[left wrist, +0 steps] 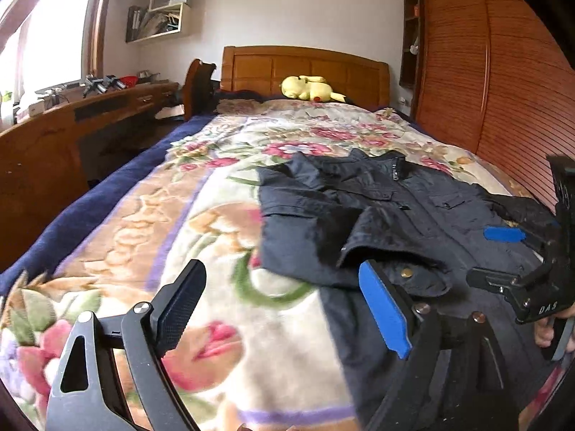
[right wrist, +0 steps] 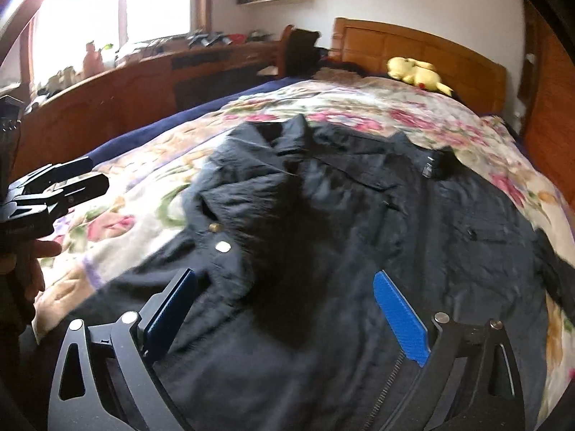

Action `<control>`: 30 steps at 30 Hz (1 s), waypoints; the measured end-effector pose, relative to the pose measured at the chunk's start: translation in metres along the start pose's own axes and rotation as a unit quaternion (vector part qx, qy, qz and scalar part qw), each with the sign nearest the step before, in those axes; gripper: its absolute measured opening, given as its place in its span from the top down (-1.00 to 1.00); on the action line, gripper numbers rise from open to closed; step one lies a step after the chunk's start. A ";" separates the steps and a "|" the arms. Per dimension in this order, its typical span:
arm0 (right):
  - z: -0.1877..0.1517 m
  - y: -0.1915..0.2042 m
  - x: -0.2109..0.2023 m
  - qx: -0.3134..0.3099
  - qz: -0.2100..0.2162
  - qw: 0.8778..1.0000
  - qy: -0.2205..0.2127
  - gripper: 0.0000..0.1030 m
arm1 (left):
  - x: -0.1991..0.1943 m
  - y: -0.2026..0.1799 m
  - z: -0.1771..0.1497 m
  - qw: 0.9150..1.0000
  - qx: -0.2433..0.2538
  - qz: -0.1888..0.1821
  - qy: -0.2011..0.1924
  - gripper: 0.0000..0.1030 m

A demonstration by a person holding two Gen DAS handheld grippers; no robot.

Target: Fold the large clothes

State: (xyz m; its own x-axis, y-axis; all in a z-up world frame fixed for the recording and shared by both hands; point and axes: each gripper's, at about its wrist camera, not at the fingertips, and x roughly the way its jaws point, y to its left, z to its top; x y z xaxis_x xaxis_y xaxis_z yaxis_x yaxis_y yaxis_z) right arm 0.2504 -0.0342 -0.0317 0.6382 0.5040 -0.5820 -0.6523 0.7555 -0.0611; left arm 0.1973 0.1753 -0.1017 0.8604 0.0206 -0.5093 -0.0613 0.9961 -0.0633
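Dark jacket [right wrist: 341, 251] flat on floral blanket [left wrist: 179, 215], both jaws apart.

A: How much of the jacket [right wrist: 359, 251] is lost under the right gripper [right wrist: 287, 319]?

B: Its hem, cut off by the bottom edge of the right wrist view, zip included. The far sleeve, right of the blue finger, runs out of frame, and the whole cloth is smeared with blur.

A: And from the left gripper [left wrist: 287, 309]?

B: The blue finger [left wrist: 386, 310] hides the cuff behind it. The blanket [left wrist: 215, 215] between the fingers is blurred. Far ahead, the clutter on the desk [left wrist: 54, 122] is too small to name. The right-hand tool at the frame edge is cropped, so I can't judge its grip there.
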 end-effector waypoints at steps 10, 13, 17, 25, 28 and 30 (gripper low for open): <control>0.025 0.036 0.044 -0.043 0.015 0.997 0.058 -0.84 | -0.009 0.038 -0.010 1.000 -0.018 -0.002 0.003 -0.71; 0.027 0.041 0.071 -0.068 0.007 0.993 0.100 -0.77 | -0.002 0.038 -0.014 1.000 -0.020 -0.005 0.011 -0.71; 0.029 0.039 0.090 -0.086 -0.008 0.987 0.135 -0.48 | 0.003 0.034 -0.017 1.000 -0.010 -0.009 0.020 -0.71; 0.048 0.022 0.079 -0.081 -0.013 0.991 0.107 0.68 | 0.002 0.020 -0.021 0.999 -0.004 -0.034 0.024 -0.71; 0.055 0.014 0.051 -0.050 -0.003 0.997 0.064 0.72 | 0.000 0.012 -0.023 0.998 0.007 -0.058 0.022 -0.71; 0.057 0.013 0.026 -0.035 0.010 0.999 0.031 0.72 | -0.002 0.009 -0.023 0.997 0.008 -0.073 0.021 -0.71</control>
State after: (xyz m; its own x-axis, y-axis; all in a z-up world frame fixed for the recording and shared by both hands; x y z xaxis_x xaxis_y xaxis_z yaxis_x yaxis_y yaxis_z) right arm 0.2814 0.0128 -0.0014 0.5997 0.4905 -0.6323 -0.6935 0.7128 -0.1048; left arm 0.1837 0.1827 -0.1211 0.8370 -0.1279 -0.5320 0.0714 0.9895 -0.1255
